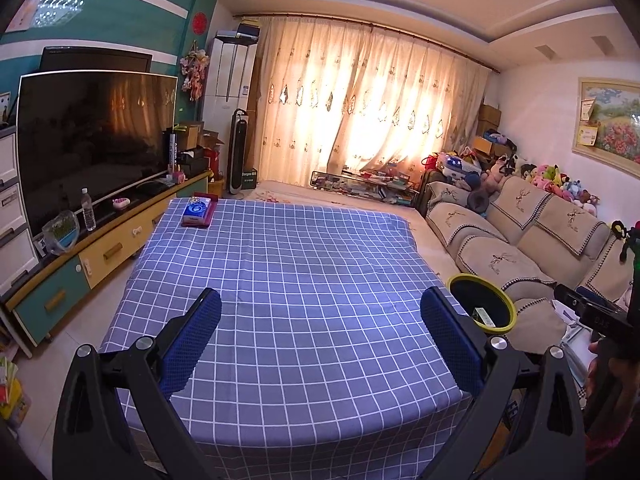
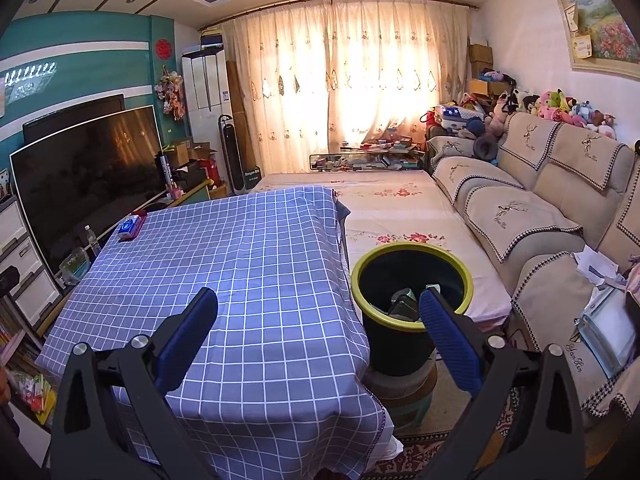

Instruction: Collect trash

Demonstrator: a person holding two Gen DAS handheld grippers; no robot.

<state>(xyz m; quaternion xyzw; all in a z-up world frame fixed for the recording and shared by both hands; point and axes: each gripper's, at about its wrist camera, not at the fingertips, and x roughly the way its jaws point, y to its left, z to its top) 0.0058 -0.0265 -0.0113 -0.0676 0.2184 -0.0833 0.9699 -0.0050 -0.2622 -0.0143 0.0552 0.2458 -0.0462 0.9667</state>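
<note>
Presently both grippers hang above the near edge of the desk, which is covered by a blue checked cloth. The left gripper has its jaws spread wide with nothing between them; the right gripper is likewise wide and empty.

The trash bin, black with a yellow-green rim, stands raised on a stool just beside the desk's right edge. Some discarded items lie in its bottom. No loose trash shows on the cloth. The only object there is a tissue pack on a red tray at the far left corner, and that does not read as trash.

Judgement: collection looks finished or close to it. To do the step well, sweep both cameras over the desk edges and the floor before closing out. Keep the jaws wide on any approach, and carry pieces over the middle of the bin's mouth, clear of the rim.

Limits of view:
- The bin's contents are dark and partly masked by the right finger; I cannot identify them.
- The near desk edge lies behind the gripper bodies.
- The floor beside the desk is largely cut off.
- Papers lie on the sofa; whether they count as trash cannot be told.
</note>
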